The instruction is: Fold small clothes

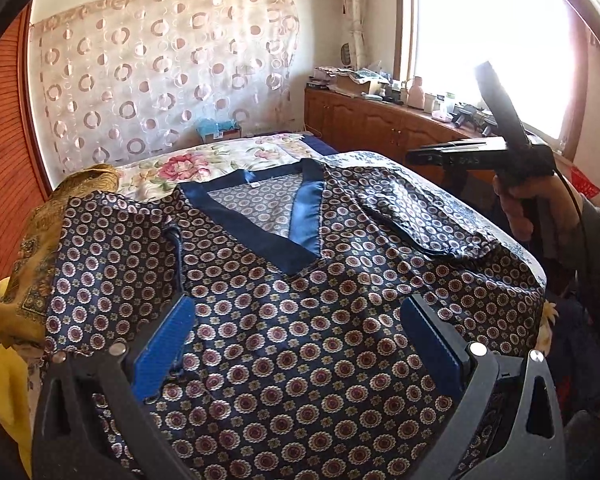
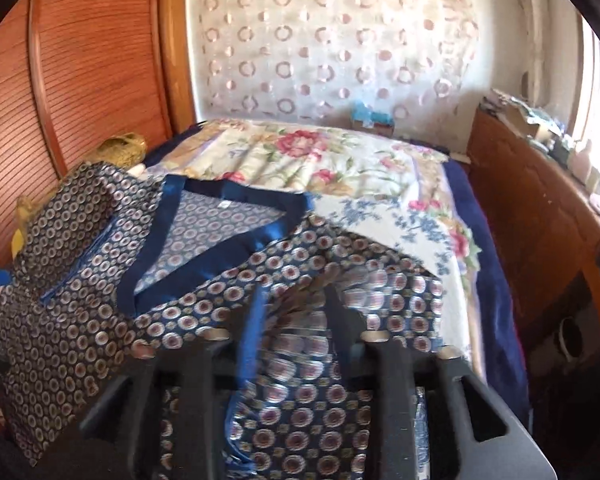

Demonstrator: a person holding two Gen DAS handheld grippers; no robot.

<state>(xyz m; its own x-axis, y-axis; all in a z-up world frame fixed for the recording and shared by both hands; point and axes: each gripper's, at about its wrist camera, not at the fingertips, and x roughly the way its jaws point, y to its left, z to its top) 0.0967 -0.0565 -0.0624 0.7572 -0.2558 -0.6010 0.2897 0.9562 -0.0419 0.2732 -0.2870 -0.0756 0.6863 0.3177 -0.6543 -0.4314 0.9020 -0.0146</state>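
While both tongs [image 1: 300,344] [image 2: 296,320] gape, seemingly empty, the patterned top [image 1: 300,280] lies flat.

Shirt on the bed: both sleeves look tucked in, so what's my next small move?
Probably take the hem with both grippers and fold it up toward the collar. The shirt lies flat, sleeves folded inward, and the left gripper hovers open over its lower half, holding nothing.

A floral bedspread [image 2: 332,160] covers the bed, a circle-patterned curtain [image 1: 160,72] hangs behind it, a cluttered wooden cabinet [image 1: 372,120] runs under the bright window [image 1: 492,40], and a mustard-gold cloth [image 1: 36,232] lies bunched at left
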